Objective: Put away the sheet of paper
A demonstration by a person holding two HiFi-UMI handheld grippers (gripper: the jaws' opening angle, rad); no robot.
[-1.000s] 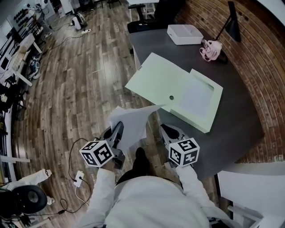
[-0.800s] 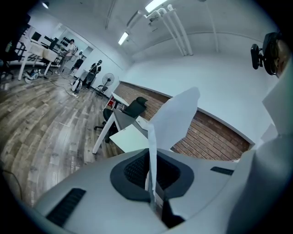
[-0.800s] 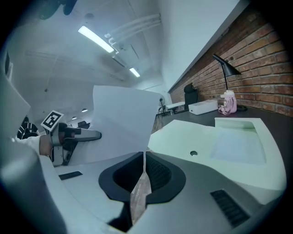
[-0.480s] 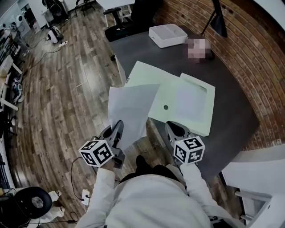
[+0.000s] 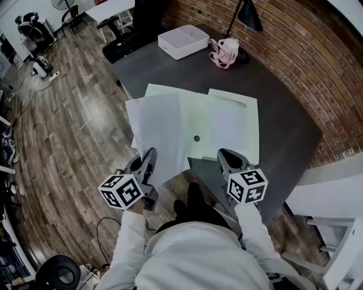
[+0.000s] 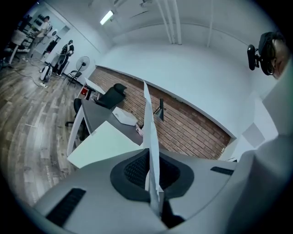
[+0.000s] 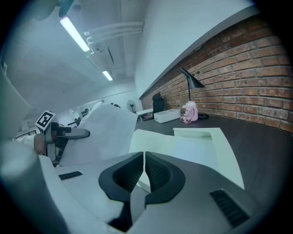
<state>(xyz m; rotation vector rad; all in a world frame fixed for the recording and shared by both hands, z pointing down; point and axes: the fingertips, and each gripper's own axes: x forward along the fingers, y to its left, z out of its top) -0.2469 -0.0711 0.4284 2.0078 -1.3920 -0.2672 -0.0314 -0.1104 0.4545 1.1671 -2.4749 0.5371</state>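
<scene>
A white sheet of paper (image 5: 156, 136) hangs flat over the table's near-left edge and overlaps the left flap of an open pale green folder (image 5: 224, 122). My left gripper (image 5: 150, 160) is shut on the sheet's near edge. In the left gripper view the paper (image 6: 149, 123) stands edge-on, pinched between the jaws of my left gripper (image 6: 152, 170), with the folder (image 6: 100, 141) beyond. My right gripper (image 5: 225, 158) hovers at the folder's near edge. In the right gripper view its jaws (image 7: 144, 160) are shut on nothing, with the paper (image 7: 103, 132) to the left and the folder (image 7: 197, 146) ahead.
The dark table (image 5: 283, 130) carries a white box (image 5: 182, 41), a pink object (image 5: 225, 51) and a black desk lamp (image 5: 248, 16) at its far end. A brick wall runs behind it. Wooden floor (image 5: 68, 130) lies to the left, white furniture (image 5: 334, 187) to the right.
The sheet, curled and below the folder's corner a second ago, has swung up and flattened over the folder's left flap. Both grippers have come closer to the table edge.
</scene>
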